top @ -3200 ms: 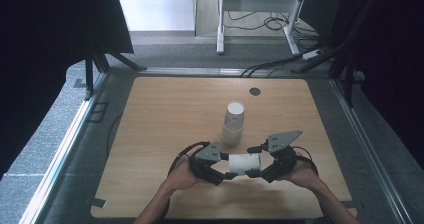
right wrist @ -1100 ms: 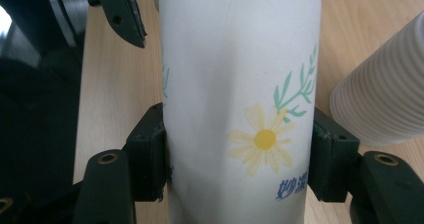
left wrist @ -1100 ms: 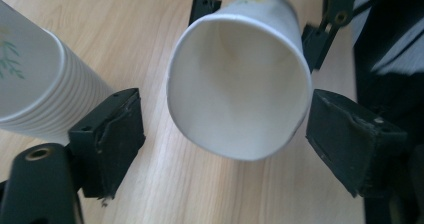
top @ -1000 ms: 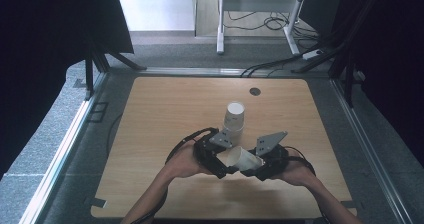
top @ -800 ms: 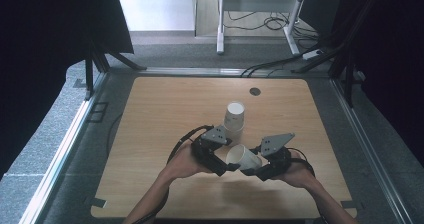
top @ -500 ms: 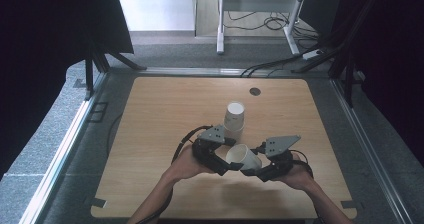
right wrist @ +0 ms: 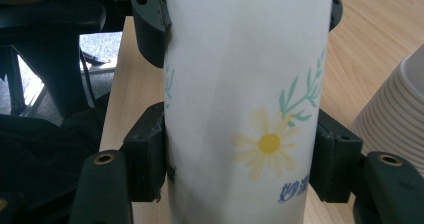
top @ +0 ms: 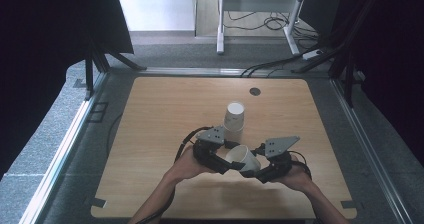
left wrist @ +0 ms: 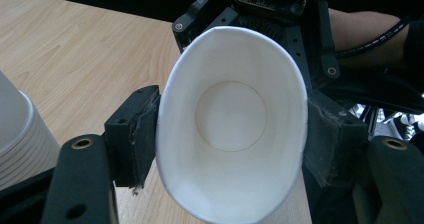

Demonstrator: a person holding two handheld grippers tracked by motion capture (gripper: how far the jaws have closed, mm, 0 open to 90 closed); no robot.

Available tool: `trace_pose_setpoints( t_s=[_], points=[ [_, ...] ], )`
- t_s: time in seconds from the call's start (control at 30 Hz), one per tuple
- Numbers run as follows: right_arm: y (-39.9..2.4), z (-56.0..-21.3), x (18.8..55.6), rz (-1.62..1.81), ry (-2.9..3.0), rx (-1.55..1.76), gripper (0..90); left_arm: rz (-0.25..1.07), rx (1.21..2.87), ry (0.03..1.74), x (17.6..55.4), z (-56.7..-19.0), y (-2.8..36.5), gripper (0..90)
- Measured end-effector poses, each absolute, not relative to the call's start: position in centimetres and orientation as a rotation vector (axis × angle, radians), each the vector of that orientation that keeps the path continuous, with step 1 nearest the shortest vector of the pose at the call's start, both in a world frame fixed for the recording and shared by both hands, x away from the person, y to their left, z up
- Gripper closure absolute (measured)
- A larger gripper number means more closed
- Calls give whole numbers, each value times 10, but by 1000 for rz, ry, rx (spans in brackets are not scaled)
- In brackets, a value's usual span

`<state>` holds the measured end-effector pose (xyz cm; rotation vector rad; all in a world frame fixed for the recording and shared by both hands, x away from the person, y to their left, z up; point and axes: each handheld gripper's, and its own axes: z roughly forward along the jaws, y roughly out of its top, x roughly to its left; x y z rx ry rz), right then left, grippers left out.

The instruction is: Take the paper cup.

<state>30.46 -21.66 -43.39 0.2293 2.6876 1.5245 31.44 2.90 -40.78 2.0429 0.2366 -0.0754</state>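
Observation:
A white paper cup [top: 243,159] with a yellow daisy print [right wrist: 245,84] hangs just above the table's near half, between my two grippers. My left gripper [top: 227,164] has just been closing its jaws. Its pads [left wrist: 137,129] now press the cup's rim [left wrist: 230,119] into an oval. My right gripper [top: 256,172] grips the cup's body from the other side. Its jaws have just been opening a little, and its pads [right wrist: 147,149] still touch the wall on both sides. A stack of white paper cups [top: 234,116] stands upright just behind the grippers.
The wooden table [top: 165,114] has a dark round cable hole [top: 255,91] at the back. Its metal edge rail [top: 65,149] runs along the left. The cup stack rises close beside both grippers [left wrist: 17,134] [right wrist: 395,119]. A white desk frame [top: 255,4] stands on the floor beyond.
The cup lay level between the grippers three seconds ago and now tilts mouth-up toward the left gripper. Over the last second the right gripper drifted slightly right and the left jaws closed onto the rim.

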Motion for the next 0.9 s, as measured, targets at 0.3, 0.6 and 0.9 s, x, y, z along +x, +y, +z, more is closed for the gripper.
trace_pose_setpoints(
  t_s=[0.3,0.6,0.9],
  points=[
    [-214,-438,307,1468,2682,266,246,-20,2095,234,313,-398,29,319],
    [-214,-440,307,1408,2671,309,133,47,2169,233,313,-394,29,319],
    [-217,-441,306,1378,2658,344,128,91,2217,243,314,-391,28,318]
  ],
)
